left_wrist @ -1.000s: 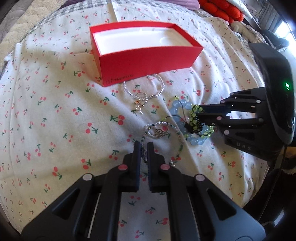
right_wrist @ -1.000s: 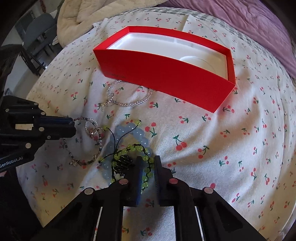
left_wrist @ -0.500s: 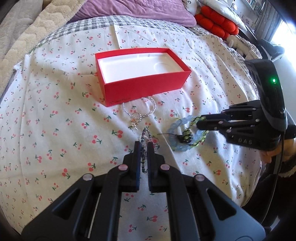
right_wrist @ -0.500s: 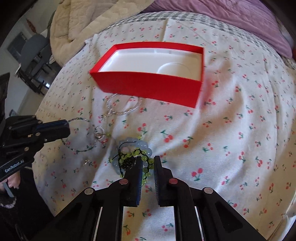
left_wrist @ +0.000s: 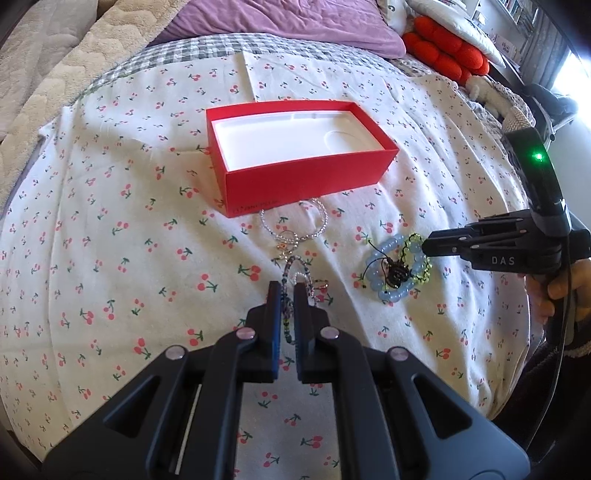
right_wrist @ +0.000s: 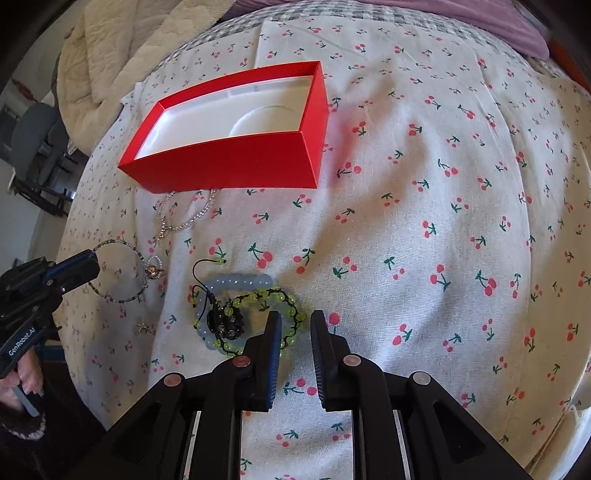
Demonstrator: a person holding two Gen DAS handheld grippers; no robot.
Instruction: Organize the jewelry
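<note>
An open red box (left_wrist: 303,173) with a white liner stands on the cherry-print cloth; it also shows in the right wrist view (right_wrist: 236,162). My left gripper (left_wrist: 288,291) is shut on a thin dark beaded bracelet (left_wrist: 291,273), which hangs as a loop (right_wrist: 122,269) lifted off the cloth. My right gripper (right_wrist: 293,321) is open and empty, just right of the pale blue bracelet (right_wrist: 236,280) and the yellow-green bracelet (right_wrist: 273,295) lying together on the cloth. A clear silver bracelet (left_wrist: 295,225) lies in front of the box.
A purple blanket (left_wrist: 280,22) and red cushions (left_wrist: 443,51) lie beyond the cloth. A cream quilt (right_wrist: 110,55) is at the far left. The bed edge drops off at the left of the right wrist view, with a chair (right_wrist: 33,140) beyond.
My left gripper has lifted the thin beaded bracelet off the cloth and drawn back. My right gripper has opened, let go of the yellow-green bracelet and pulled back from the box.
</note>
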